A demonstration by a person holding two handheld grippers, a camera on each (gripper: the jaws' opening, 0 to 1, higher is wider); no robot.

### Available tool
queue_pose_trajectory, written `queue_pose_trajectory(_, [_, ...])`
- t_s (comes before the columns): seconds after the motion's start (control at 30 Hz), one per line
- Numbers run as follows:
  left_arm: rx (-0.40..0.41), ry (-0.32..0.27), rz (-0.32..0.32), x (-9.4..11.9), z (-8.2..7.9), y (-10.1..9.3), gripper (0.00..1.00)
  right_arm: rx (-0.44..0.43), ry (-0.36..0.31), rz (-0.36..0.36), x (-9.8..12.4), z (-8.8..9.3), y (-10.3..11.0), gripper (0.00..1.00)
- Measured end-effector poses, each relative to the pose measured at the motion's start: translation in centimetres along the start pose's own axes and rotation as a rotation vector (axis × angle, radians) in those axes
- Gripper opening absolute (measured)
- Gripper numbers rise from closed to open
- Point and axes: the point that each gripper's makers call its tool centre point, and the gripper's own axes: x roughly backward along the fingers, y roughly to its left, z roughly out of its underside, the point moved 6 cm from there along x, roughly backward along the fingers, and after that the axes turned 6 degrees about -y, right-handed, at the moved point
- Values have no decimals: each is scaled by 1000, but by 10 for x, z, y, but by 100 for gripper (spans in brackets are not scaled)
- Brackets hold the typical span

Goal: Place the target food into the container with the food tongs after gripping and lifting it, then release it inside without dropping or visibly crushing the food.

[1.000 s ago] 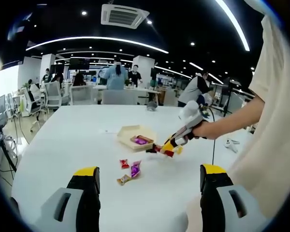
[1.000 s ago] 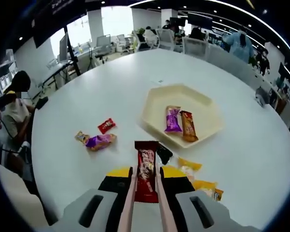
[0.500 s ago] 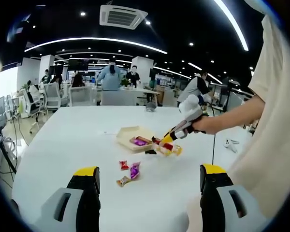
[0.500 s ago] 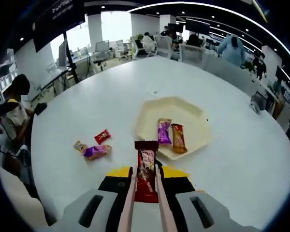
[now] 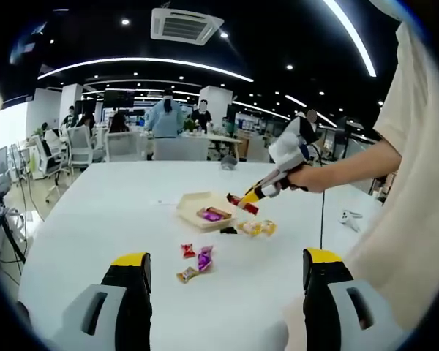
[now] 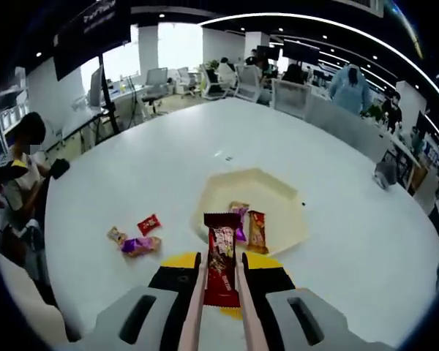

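One cream tray (image 6: 274, 191) sits near the centre of the right gripper view, with two wrapped snacks (image 6: 257, 231) in it. One red snack bar (image 6: 221, 257) is between the tongs (image 6: 219, 307). At centre left lie what look like three small candies (image 6: 137, 245).

Bright, even office lighting from ceiling strips (image 5: 154, 60) at top; white table (image 6: 168, 168) slightly glary, soft shadows, strong fisheye bending at edges, background mildly soft.
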Motion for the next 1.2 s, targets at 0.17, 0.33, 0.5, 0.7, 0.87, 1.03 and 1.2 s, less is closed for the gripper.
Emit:
queue_pose_trajectory(0.17, [1,-4,-2,0,-1,0,85,1,-14,6,0,-9,-6,22])
queue_pose_trajectory(0.33, [0,-5,-4,0,-1,0,85,12,-26,11,0,-17,-11,22])
queue_pose_trajectory(0.5, [2,-3,-8,2,0,0,85,25,-48,18,3,-30,-16,22])
queue_pose_trajectory(0.7, [4,-2,-11,2,1,1,85,39,-63,21,1,-41,-17,22])
queue_pose_trajectory(0.87, [7,-6,-15,2,1,2,85,52,-72,23,-2,-50,-22,22])
queue_pose_trajectory(1.03, [8,-6,-16,2,1,2,85,64,-85,24,-4,-62,-26,22])
queue_pose_trajectory(1.2, [9,-4,-18,2,1,3,85,80,-97,22,-6,-72,-27,22])
